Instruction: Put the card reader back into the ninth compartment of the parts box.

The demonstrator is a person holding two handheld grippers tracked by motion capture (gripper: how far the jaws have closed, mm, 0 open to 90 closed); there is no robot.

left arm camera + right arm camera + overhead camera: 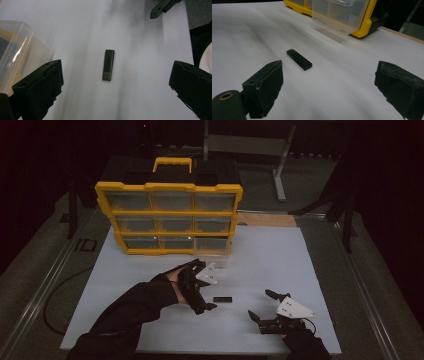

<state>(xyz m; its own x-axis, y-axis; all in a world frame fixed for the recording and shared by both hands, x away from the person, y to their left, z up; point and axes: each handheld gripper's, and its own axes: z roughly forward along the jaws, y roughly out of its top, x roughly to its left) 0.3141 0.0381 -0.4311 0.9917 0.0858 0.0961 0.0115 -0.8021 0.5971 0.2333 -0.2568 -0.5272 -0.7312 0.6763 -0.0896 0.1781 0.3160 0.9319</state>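
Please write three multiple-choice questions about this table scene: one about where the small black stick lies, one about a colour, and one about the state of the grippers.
1. Where does the small black stick lie?
A. inside a drawer
B. on the white table surface, between the two grippers
C. on top of the organizer

2. What colour is the frame of the drawer organizer?
A. yellow
B. red
C. green

3. How do the left gripper and right gripper stand?
A. both shut on the stick
B. left shut, right open
C. both open, holding nothing

Answers:
1 B, the stick rests flat on bare white surface, apart from both grippers.
2 A, yellow bars edge every row of clear drawers.
3 C, each gripper view shows its jaws wide apart, with the stick lying untouched.
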